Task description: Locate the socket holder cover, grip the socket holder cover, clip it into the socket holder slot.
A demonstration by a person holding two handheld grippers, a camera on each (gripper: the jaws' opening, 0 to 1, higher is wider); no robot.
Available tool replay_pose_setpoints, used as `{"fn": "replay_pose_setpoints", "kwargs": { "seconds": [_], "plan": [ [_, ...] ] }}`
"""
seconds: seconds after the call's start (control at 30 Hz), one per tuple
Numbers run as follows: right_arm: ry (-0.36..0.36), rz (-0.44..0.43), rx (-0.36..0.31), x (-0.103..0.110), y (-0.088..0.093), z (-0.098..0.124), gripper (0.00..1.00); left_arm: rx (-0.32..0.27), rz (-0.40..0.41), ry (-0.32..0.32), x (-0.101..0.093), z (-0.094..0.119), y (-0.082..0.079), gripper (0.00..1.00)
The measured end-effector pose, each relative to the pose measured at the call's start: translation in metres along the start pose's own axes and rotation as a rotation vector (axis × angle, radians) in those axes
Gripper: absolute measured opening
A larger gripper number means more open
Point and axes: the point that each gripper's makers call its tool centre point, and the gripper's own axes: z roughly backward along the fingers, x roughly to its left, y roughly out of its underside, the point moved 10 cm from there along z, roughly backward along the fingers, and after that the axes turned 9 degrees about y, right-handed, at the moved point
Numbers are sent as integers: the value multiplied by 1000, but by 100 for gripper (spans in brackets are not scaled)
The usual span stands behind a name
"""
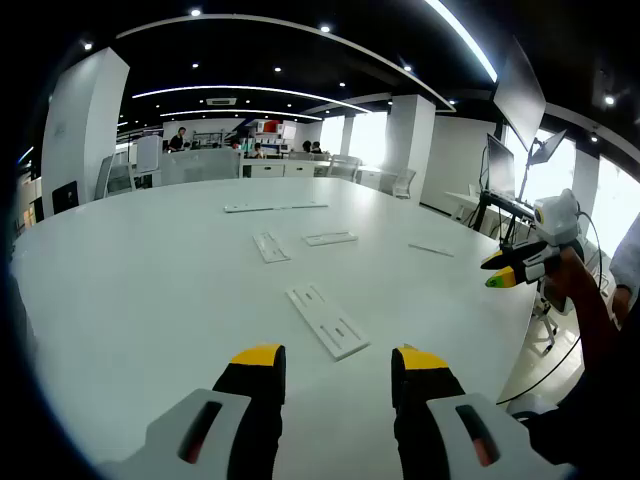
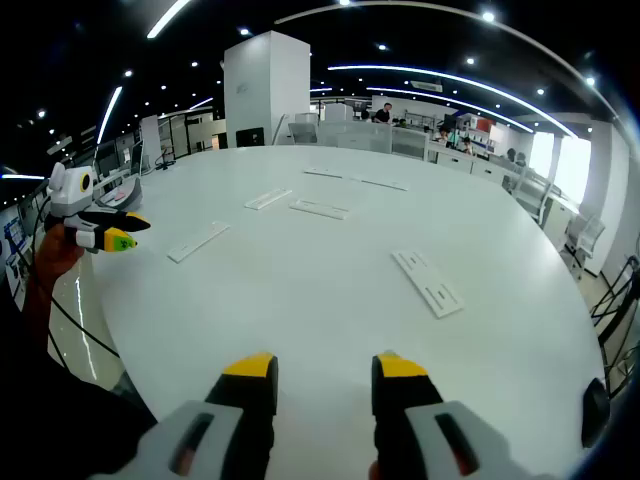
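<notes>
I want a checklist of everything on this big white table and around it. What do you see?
Surface: white round table, mostly bare.
Job's things: nearest white socket holder strip lies flat; more white strips farther off; which is the cover, cannot tell.
Clutter: nothing seen.
Grippers: left gripper open, empty, above the table; right gripper open, empty, above the table.
Cables: a dark cable hangs off the table's edge.
Surroundings: office with pillars, ceiling light strips, desks, people far off.
</notes>
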Motion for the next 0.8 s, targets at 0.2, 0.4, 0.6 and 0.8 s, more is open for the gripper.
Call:
{"fn": "replay_pose_setpoints", "kwargs": {
  "seconds": [0.2, 0.4, 0.6, 0.8],
  "plan": [
    [-10, -9, 10, 1, 3, -1, 39, -5, -7, -19, 0, 3, 0, 43],
    [-28, -15, -3, 0, 1, 0, 39, -11, -4, -28, -1, 4, -1, 43],
    [-30, -15, -1, -2, 1, 0, 39, -5, -3, -26, -2, 4, -1, 42],
    [-31, -14, 12, -3, 2, -2, 39, -1, -1, -29, 0, 3, 0, 42]
  ]
}}
